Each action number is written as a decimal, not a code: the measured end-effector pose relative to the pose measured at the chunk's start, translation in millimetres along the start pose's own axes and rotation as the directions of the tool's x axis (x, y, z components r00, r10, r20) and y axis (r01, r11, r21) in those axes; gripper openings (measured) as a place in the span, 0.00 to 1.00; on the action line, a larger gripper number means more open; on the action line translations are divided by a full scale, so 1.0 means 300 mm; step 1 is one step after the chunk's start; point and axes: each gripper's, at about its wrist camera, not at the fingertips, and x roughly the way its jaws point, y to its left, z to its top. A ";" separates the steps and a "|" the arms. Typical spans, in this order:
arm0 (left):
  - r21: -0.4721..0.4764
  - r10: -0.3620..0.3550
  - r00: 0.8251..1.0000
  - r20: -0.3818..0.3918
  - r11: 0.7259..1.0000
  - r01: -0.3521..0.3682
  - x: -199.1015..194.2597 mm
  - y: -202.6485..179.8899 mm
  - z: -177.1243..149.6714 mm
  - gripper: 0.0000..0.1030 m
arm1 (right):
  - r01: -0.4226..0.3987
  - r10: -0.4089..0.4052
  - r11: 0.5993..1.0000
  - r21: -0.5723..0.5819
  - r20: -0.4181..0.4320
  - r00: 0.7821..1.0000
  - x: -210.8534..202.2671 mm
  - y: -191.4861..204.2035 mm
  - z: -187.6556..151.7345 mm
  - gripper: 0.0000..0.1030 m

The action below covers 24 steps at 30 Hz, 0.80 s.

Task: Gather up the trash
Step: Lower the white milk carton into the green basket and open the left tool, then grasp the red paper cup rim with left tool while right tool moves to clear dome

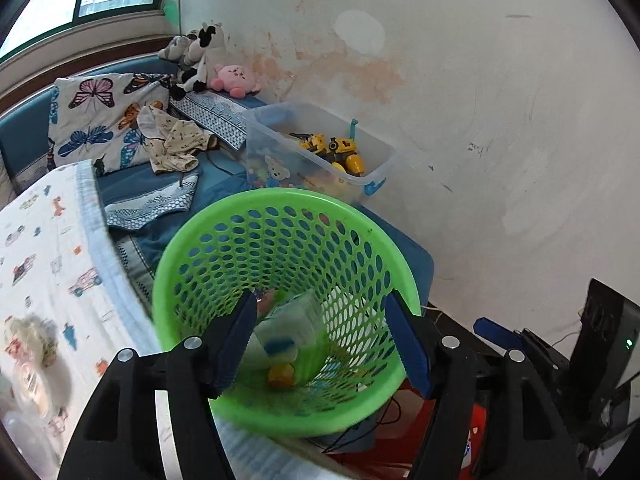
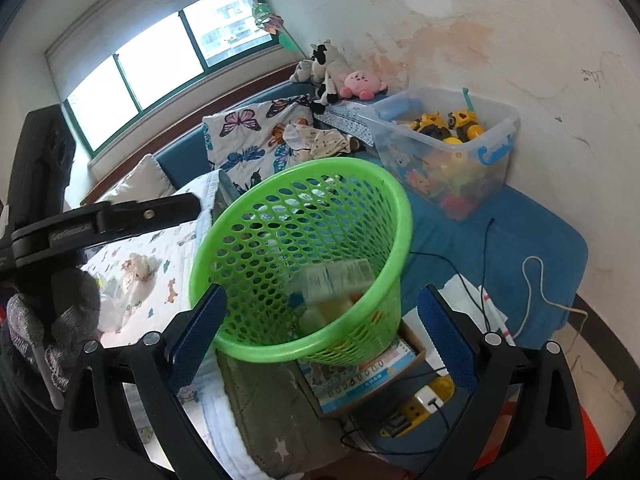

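Now – left gripper (image 1: 324, 340) spread above green basket (image 1: 280, 208) | blurred carton (image 1: 288, 320) dropping inside | right gripper (image 2: 320, 344) spread, empty – hold clear of rim.

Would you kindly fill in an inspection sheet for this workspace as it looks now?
Surface: bed with printed sheet.
Job's things: green basket tilted on the bed edge; blurred carton and other trash inside.
Clutter: toy bin, plush toys, clothes.
Grippers: left gripper open over the basket mouth; right gripper open, straddling the basket.
Cables: black cable, white cord.
Surroundings: stained wall, window.
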 end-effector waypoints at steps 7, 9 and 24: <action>-0.011 0.044 0.998 0.054 0.999 -0.044 -0.170 0.064 -0.085 0.62 | -0.034 0.034 0.999 -0.020 -0.002 0.999 -0.022 0.075 -0.022 0.92; -0.023 0.063 0.996 0.065 0.998 -0.062 -0.221 0.091 -0.121 0.62 | -0.044 0.044 0.999 -0.027 -0.002 0.999 -0.027 0.099 -0.026 0.92; -0.142 0.250 0.959 0.129 0.962 -0.232 -0.535 0.287 -0.355 0.62 | -0.147 0.144 0.984 -0.097 -0.035 0.989 -0.012 0.322 -0.057 0.92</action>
